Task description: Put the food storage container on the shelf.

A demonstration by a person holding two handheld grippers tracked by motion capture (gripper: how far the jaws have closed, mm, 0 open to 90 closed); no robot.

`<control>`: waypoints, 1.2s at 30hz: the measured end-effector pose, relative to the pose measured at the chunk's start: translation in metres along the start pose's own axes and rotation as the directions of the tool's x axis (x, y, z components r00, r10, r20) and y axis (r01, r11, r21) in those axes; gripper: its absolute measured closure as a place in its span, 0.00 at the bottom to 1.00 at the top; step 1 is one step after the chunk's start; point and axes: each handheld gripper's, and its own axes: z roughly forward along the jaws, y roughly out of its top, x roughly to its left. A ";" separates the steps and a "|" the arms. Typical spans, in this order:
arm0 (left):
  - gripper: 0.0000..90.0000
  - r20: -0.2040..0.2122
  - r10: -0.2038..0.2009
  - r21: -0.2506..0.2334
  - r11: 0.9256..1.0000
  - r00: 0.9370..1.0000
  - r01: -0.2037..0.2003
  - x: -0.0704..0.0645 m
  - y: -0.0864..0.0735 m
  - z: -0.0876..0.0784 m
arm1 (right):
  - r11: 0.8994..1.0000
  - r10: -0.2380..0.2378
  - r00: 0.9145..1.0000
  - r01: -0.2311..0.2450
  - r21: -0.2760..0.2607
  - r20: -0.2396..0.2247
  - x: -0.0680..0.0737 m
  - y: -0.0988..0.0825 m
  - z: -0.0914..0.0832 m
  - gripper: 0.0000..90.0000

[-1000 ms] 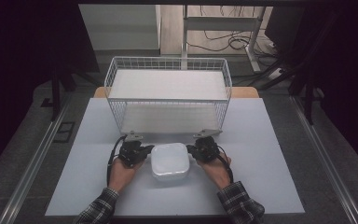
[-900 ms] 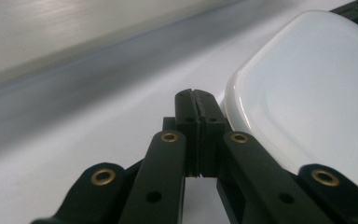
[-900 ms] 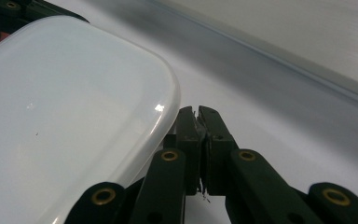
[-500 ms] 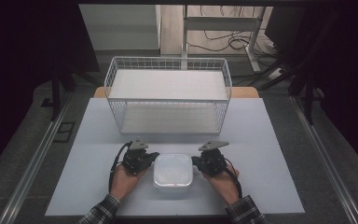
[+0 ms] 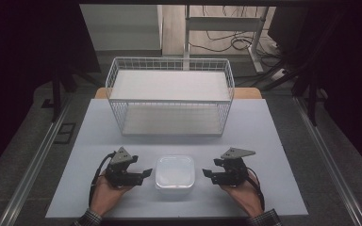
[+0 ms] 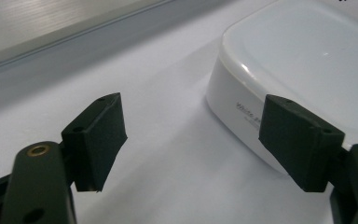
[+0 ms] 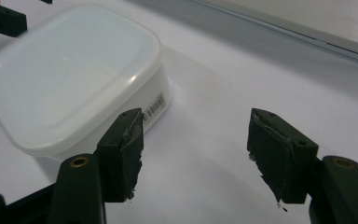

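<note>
White plastic, the lidded container (image 5: 174,173) has just been released; both the left gripper (image 5: 143,173) and right gripper (image 5: 208,173) have been opening, empty. Withdrawal probably follows.

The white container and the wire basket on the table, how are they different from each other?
The white container is solid plastic with rounded corners and a closed lid; the wire basket is an open grid with straight sides and no lid. The container is low and much smaller; the basket is taller and wider. The container sits near the table's front edge between the two hands; the basket stands farther back. Both are white and rest on the table.
</note>
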 end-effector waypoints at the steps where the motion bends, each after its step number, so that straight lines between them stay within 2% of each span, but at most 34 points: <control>1: 0.25 0.013 -0.011 -0.004 1.000 1.000 0.011 0.000 0.002 -0.003 | 1.000 0.006 1.000 -0.006 -0.003 -0.002 0.000 0.001 -0.002 0.39; 2: 0.25 0.029 -0.021 -0.013 1.000 0.999 0.022 0.000 0.004 -0.005 | 1.000 0.009 1.000 -0.009 0.000 -0.001 0.001 0.002 -0.004 0.39; 4: 0.24 0.085 -0.017 -0.029 0.999 0.996 0.020 -0.002 0.007 -0.009 | 1.000 -0.001 1.000 0.001 -0.002 -0.007 0.004 0.005 -0.007 0.36; 5: 0.23 0.085 -0.017 -0.029 0.999 0.996 0.020 -0.002 0.007 -0.009 | 1.000 -0.001 1.000 0.001 0.000 -0.012 0.006 0.007 -0.008 0.34; 6: 0.23 0.102 -0.002 -0.030 1.000 0.995 0.005 -0.008 0.010 -0.008 | 1.000 -0.004 1.000 0.004 -0.004 -0.018 0.010 0.008 -0.009 0.33; 10: 0.21 0.109 0.027 -0.030 0.999 0.994 -0.024 -0.017 0.016 -0.001 | 1.000 -0.028 0.998 0.028 -0.004 -0.058 0.021 0.013 -0.005 0.30; 11: 0.22 0.109 0.027 -0.030 0.999 0.994 -0.024 -0.017 0.016 -0.001 | 1.000 -0.030 0.997 0.030 -0.010 -0.065 0.024 0.014 -0.003 0.29; 12: 0.21 0.126 0.031 -0.032 0.999 0.992 -0.028 -0.021 0.019 0.004 | 1.000 -0.028 0.997 0.027 -0.009 -0.079 0.026 0.015 0.000 0.27; 16: 0.17 0.121 0.032 -0.017 0.999 0.992 -0.030 -0.024 0.021 0.012 | 0.999 -0.034 0.995 0.034 0.001 -0.095 0.032 0.017 0.010 0.21; 19: 0.16 0.162 0.013 0.036 0.999 0.987 -0.019 -0.024 0.019 0.025 | 0.999 -0.021 0.991 0.024 0.021 -0.129 0.037 0.020 0.020 0.16; 21: 0.16 0.221 -0.021 0.049 0.999 0.975 0.011 -0.024 0.014 0.028 | 0.998 -0.021 0.990 0.028 0.048 -0.139 0.041 0.019 0.029 0.16; 22: 0.17 0.234 -0.029 0.054 0.998 0.972 0.017 -0.024 0.014 0.028 | 0.997 -0.020 0.989 0.030 0.066 -0.146 0.042 0.018 0.031 0.15; 23: 0.18 0.265 -0.042 0.066 0.997 0.963 0.025 -0.024 0.013 0.028 | 0.997 -0.013 0.988 0.024 0.067 -0.151 0.043 0.017 0.032 0.17; 24: 0.20 0.287 -0.054 0.078 0.996 0.956 0.033 -0.024 0.012 0.029 | 0.997 0.012 0.985 0.002 0.082 -0.174 0.044 0.017 0.032 0.21; 25: 0.20 0.290 -0.060 0.085 0.996 0.955 0.037 -0.026 0.010 0.028 | 0.995 0.027 0.982 -0.009 0.096 -0.188 0.044 0.017 0.032 0.21; 28: 0.27 0.271 -0.064 0.084 0.996 0.961 0.043 -0.031 0.008 0.020 | 0.993 0.043 0.982 -0.021 0.120 -0.185 0.048 0.014 0.029 0.25; 29: 0.32 0.253 -0.062 0.071 0.996 0.965 0.046 -0.033 0.007 0.016 | 0.993 0.043 0.983 -0.022 0.116 -0.179 0.048 0.014 0.028 0.28; 31: 0.47 0.224 -0.067 0.051 0.997 0.972 0.057 -0.035 0.007 0.012 | 0.994 0.057 0.987 -0.041 0.103 -0.151 0.046 0.014 0.020 0.43; 33: 0.54 0.218 -0.089 0.052 0.996 0.972 0.079 -0.035 0.008 0.010 | 0.996 0.062 0.989 -0.052 0.078 -0.136 0.043 0.014 0.013 0.54; 36: 0.66 0.221 -0.131 0.031 0.991 0.967 0.127 -0.032 0.007 0.006 | 0.993 0.114 0.983 -0.107 0.056 -0.143 0.039 0.013 0.009 0.66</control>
